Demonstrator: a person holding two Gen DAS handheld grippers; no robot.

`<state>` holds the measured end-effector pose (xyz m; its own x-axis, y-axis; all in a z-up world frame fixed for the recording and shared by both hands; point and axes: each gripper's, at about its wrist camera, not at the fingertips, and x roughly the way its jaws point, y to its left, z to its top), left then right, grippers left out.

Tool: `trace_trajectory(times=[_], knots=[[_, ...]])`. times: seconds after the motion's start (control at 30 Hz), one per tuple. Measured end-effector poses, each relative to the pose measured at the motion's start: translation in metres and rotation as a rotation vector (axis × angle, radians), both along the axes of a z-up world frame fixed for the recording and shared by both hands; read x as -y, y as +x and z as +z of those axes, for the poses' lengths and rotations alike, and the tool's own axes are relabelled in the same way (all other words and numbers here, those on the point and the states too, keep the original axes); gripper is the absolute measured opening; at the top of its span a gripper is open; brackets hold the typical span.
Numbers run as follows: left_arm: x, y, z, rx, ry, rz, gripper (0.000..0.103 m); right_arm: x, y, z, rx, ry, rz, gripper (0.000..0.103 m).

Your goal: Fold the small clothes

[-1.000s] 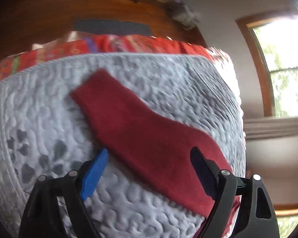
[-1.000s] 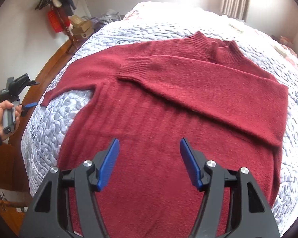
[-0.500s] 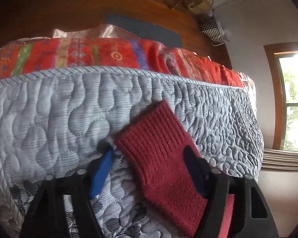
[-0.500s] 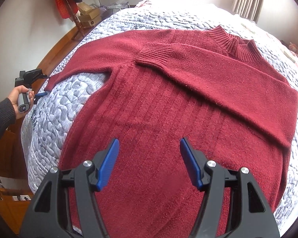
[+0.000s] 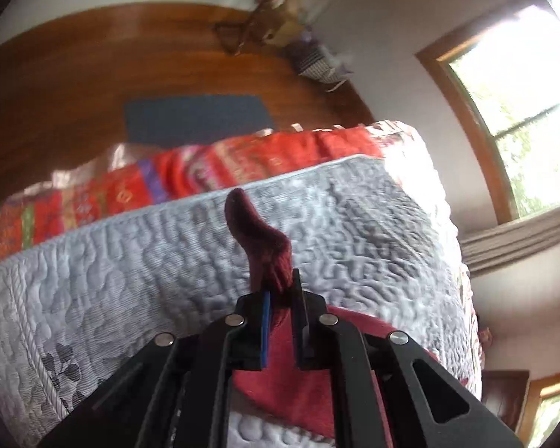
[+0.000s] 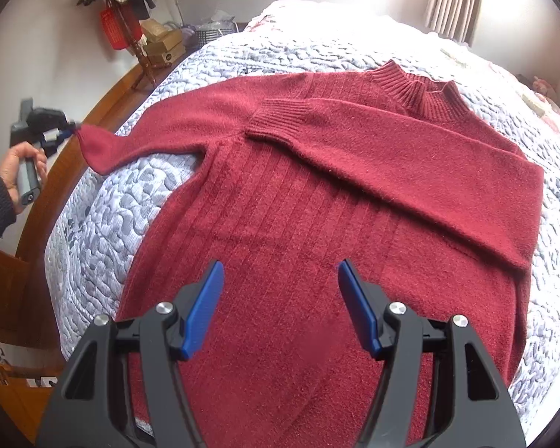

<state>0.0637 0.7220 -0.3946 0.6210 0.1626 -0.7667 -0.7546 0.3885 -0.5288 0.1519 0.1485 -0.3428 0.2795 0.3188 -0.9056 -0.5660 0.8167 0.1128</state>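
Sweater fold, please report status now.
Left hand-held gripper shut on sleeve cuff. Right hand-held gripper open above sweater. Other sleeve already folded across. Nothing in the way.

quilted bedspread [image 6: 272, 56]; curtain [image 6: 455, 0]

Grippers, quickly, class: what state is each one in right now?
Left tool: shut on the sweater sleeve cuff.
Right tool: open, holding nothing, above the sweater.

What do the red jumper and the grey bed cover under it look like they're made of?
The red jumper looks like soft knitted wool or acrylic: vertical ribs down the body, tighter ribbing at collar and cuff, a slightly fuzzy matte surface. Fibre can't be told. The bed cover seems quilted woven fabric, faintly shiny, with puffy stitched swirls.
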Motion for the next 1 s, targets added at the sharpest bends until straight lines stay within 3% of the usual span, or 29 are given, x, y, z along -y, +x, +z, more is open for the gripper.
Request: trace_trajectory(times=[0.17, 0.27, 0.33, 0.53, 0.67, 0.83, 1.0], knots=[[0.088, 0.066, 0.098, 0.111, 0.221, -0.227, 0.009, 0.015, 0.003, 0.006, -0.02, 0.032, -0.045, 0.064], [0.15, 0.109, 0.128, 0.16, 0.312, -0.361, 0.009, 0.028, 0.008, 0.008, -0.037, 0.05, -0.09, 0.064], [0.192, 0.136, 0.133, 0.179, 0.345, -0.45, 0.009, 0.039, 0.011, 0.01, -0.037, 0.054, -0.123, 0.064], [0.29, 0.201, 0.083, 0.145, 0.298, -0.674, 0.009, 0.073, 0.028, 0.004, -0.034, 0.052, -0.212, 0.066], [0.331, 0.219, 0.035, 0.086, 0.239, -0.754, 0.009, 0.093, 0.053, -0.002, -0.052, 0.076, -0.266, 0.067], [0.356, 0.228, -0.007, 0.03, 0.184, -0.807, 0.009, 0.106, 0.094, -0.006, -0.114, 0.178, -0.312, 0.07], [0.366, 0.232, -0.031, -0.009, 0.151, -0.841, 0.012, 0.088, 0.149, -0.011, -0.185, 0.295, -0.242, 0.072]])
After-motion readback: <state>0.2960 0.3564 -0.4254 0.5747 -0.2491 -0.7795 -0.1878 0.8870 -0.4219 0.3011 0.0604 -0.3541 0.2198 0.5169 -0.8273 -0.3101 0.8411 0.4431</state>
